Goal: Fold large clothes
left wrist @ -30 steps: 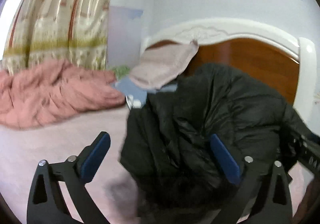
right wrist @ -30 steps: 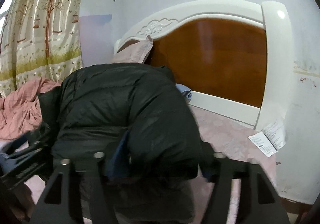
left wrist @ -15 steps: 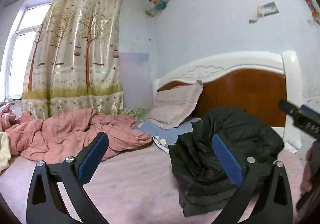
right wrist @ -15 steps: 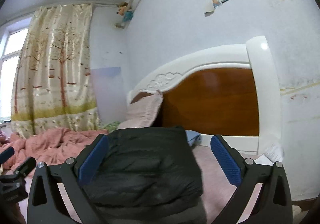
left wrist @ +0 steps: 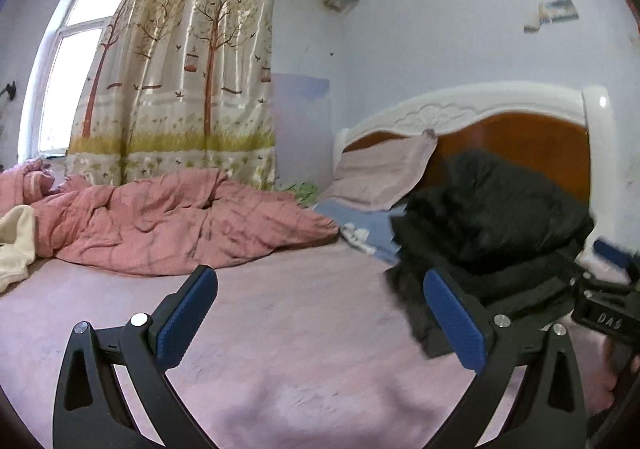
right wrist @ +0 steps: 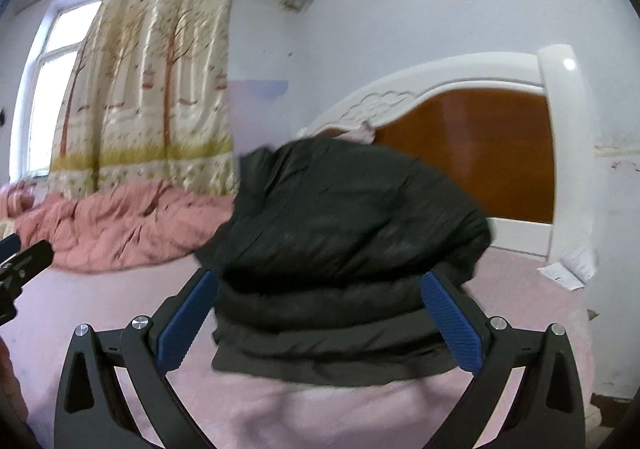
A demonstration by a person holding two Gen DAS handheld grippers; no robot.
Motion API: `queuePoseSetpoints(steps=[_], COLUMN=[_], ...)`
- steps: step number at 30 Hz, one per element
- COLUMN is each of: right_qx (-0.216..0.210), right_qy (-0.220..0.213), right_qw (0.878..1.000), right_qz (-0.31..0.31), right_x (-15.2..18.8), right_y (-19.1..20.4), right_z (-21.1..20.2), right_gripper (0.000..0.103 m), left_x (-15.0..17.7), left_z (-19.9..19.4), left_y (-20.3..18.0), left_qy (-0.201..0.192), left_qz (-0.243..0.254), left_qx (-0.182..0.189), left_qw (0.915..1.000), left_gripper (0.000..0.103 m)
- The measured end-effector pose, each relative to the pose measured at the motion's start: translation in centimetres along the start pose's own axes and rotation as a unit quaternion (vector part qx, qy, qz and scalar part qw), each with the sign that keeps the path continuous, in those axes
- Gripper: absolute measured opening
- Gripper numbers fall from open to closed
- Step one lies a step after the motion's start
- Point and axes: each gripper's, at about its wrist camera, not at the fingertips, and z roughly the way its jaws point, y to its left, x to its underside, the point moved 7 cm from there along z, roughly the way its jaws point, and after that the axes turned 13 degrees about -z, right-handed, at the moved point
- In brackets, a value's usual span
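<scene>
Pale lilac walls, a tree-printed curtain and a white-and-wood headboard [left wrist: 520, 117] frame the pink-sheeted bed [left wrist: 288, 329], where one black puffy quilted jacket [right wrist: 352, 233] lies folded in a thick stack near the headboard, beside one crumpled pink quilt [left wrist: 168, 225] and one pale pillow [left wrist: 380, 177]. Both the left tool [left wrist: 320, 323] and the right tool [right wrist: 320, 323] stand wide apart and empty, the right one's blue pads flanking the stack without pressing it. Such padding is likely light, soft, springy and slick-shelled, so I would pinch through the layered lower edges rather than the domed top.

Home bedroom: bed [left wrist: 304, 329] with headboard [left wrist: 520, 137] at 2 o'clock, pink quilt [left wrist: 180, 225], pillow [left wrist: 380, 173], curtained window [left wrist: 80, 61] at 10 o'clock.
</scene>
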Motion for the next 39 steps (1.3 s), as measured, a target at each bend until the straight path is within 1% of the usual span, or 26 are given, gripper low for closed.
queuePoseSetpoints(steps=[4,5,9,12,15,21,23,27,31,35,39], right_qx=[0.005,0.004,-0.006,-0.004,-0.003,0.002,0.007,0.014,0.012,0.009,0.009], right_qy=[0.009,0.014,0.055,0.061,0.070,0.065,0.065,0.048,0.054,0.058,0.056], right_qw=[1.000,1.000,0.998,0.998,0.997,0.998,0.998,0.999,0.998,0.998,0.998], right_qz=[-0.026,-0.028,-0.021,-0.010,-0.017,-0.018,-0.019,-0.016,-0.016,-0.014,-0.014], right_x=[0.7,0.9,1.7,2.0,2.2,1.9,1.7,1.4,1.5,1.5,1.5], right_y=[1.3,1.4,1.3,0.8,1.1,1.0,0.9,0.5,0.6,0.4,0.4], right_z=[0.6,0.9,2.8,3.1,3.6,3.5,3.4,2.9,2.8,2.8,2.9], right_gripper=[0.103,0.103,0.103,0.103,0.103,0.103,0.103,0.103,0.103,0.103,0.103], left_x=[1.9,2.1,2.4,2.3,2.0,1.9,2.0,2.0,2.0,2.2,2.2], left_z=[1.6,1.6,1.3,1.4,1.0,0.8,0.9,0.4,0.4,0.3,0.2], left_y=[0.5,0.5,0.1,0.3,0.6,0.7,0.7,0.7,0.7,0.4,0.1], left_qy=[0.024,0.023,0.013,0.013,0.002,0.000,0.006,0.002,0.003,0.004,0.003], left_qz=[-0.005,-0.003,0.011,0.008,0.003,0.004,0.006,0.013,0.013,0.026,0.030], left_qx=[-0.006,-0.007,-0.013,-0.018,-0.023,-0.027,-0.030,-0.031,-0.031,-0.046,-0.046], left_qw=[0.9997,0.9997,0.9998,0.9997,0.9997,0.9996,0.9995,0.9994,0.9994,0.9986,0.9985], left_gripper=[0.103,0.103,0.103,0.103,0.103,0.103,0.103,0.103,0.103,0.103,0.103])
